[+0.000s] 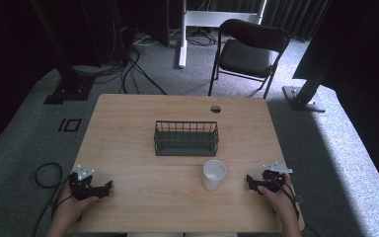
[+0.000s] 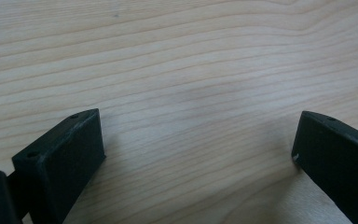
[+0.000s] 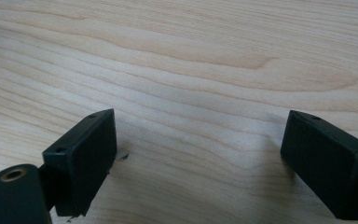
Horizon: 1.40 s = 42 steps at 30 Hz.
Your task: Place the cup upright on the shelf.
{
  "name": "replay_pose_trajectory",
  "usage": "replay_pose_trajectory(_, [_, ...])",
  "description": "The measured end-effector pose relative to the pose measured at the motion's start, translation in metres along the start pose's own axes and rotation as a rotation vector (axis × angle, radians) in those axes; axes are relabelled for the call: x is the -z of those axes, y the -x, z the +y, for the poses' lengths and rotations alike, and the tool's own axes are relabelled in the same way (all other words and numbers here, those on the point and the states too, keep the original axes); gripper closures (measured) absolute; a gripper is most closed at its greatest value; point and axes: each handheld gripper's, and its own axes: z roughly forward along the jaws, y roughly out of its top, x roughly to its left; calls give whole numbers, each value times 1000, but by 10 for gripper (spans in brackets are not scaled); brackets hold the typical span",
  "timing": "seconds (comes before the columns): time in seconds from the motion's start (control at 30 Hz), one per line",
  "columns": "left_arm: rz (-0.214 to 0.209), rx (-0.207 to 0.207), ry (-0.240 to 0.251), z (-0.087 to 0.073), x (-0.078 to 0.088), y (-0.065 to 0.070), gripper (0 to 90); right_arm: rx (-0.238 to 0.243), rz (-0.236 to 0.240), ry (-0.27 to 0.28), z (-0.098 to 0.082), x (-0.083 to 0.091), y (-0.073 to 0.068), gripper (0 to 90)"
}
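A white cup [image 1: 213, 174] stands upright on the wooden table [image 1: 128, 123], just in front of a dark wire basket [image 1: 186, 138] at the table's middle. My left gripper [image 1: 106, 188] rests at the near left corner, held by a hand, well left of the cup. Its jaws stand wide apart in the left gripper view [image 2: 198, 140], with bare wood between them. My right gripper [image 1: 249, 180] lies at the near right, a short way right of the cup. Its jaws are also spread wide over bare wood [image 3: 198, 137].
A round cable hole [image 1: 215, 108] sits near the table's far edge. Behind the table stands a black folding chair [image 1: 246, 52]. Cables [image 1: 128, 69] lie on the grey carpet, and dark frame posts [image 1: 306, 94] stand at both far sides.
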Motion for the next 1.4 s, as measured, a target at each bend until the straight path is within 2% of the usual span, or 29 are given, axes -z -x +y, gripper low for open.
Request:
replay_pose_trajectory(0.03, [-13,-27,2,0,0,2,26,1,0,0,0,0,0,101])
replay_pose_trajectory(0.07, [-13,-27,2,0,0,2,26,1,0,0,0,0,0,102])
replay_pose_trajectory(0.1, [-9,-57,13,1,0,4,26,1,0,0,0,0,0,102])
replay_pose_trajectory(0.37, [-25,-122,7,6,-2,12,26,1,0,0,0,0,0,102])
replay_pose_trajectory(0.77, [-49,-169,11,11,-5,26,26,1,0,0,0,0,0,102])
replay_pose_trajectory(0.9, [-73,-164,18,14,-6,32,26,0,0,0,0,0,0,102])
replay_pose_trajectory(1.03, [-72,-186,15,16,-7,37,26,1,0,0,0,0,0,102])
replay_pose_trajectory(1.27, [-112,-220,45,23,-6,52,26,1,0,0,0,0,0,102])
replay_pose_trajectory(1.4, [-135,-231,43,27,-6,58,26,1,0,0,0,0,0,102])
